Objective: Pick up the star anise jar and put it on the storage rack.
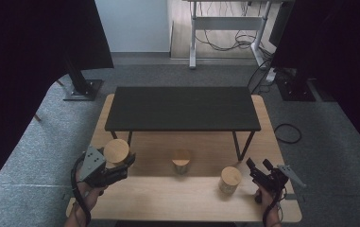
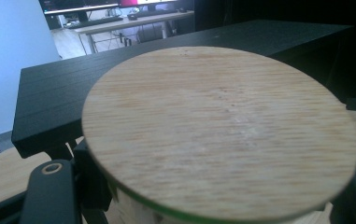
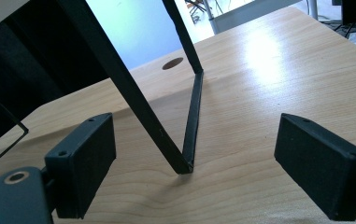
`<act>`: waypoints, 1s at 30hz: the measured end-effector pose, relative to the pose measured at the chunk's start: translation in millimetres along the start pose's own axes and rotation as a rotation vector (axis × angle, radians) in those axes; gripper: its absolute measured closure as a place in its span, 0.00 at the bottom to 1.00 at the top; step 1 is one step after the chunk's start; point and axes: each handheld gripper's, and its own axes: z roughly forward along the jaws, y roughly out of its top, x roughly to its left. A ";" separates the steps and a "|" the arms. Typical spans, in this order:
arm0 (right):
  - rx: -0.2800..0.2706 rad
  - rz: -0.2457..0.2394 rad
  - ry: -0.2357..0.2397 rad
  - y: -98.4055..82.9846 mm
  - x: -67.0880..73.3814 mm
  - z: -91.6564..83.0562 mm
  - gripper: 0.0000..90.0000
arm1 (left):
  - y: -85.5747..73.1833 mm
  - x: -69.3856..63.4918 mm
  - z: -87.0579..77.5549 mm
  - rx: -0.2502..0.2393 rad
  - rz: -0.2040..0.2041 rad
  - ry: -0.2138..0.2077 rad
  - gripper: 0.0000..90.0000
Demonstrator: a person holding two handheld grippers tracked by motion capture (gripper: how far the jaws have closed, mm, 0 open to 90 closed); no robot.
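Observation:
My left gripper point(image 1: 120, 162) is shut on a round wooden cylinder point(image 1: 116, 151) at the front left of the wooden table point(image 1: 168, 201). In the left gripper view the cylinder's flat top point(image 2: 220, 130) sits between the black fingers point(image 2: 49, 191), close to the lens. Two more wooden cylinders stand on the table, one in the middle point(image 1: 181, 161) and one to the right point(image 1: 229, 178). My right gripper point(image 1: 259, 165) rests at the front right, just right of that cylinder. Its jaws point(image 3: 208, 170) stand wide open with nothing between them.
A low black bench point(image 1: 182, 108) stands across the back half of the table, on thin black legs point(image 3: 192, 126). The right gripper faces one leg. Grey carpet, black stands and a desk frame point(image 1: 227, 23) lie beyond the table.

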 end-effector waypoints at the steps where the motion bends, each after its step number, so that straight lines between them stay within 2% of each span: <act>1: 0.000 0.000 0.000 0.0 0.0 0.0 0.13 | 0.5 0.2 0.1 -0.002 0.000 -0.002 0.28; 24: -0.001 0.001 0.001 0.0 -0.3 0.1 0.14 | 16.2 2.9 4.0 -0.015 0.021 0.002 0.28; 30: -0.001 0.002 0.002 0.0 -0.4 0.1 0.14 | 21.0 2.6 5.5 -0.011 0.040 0.001 0.28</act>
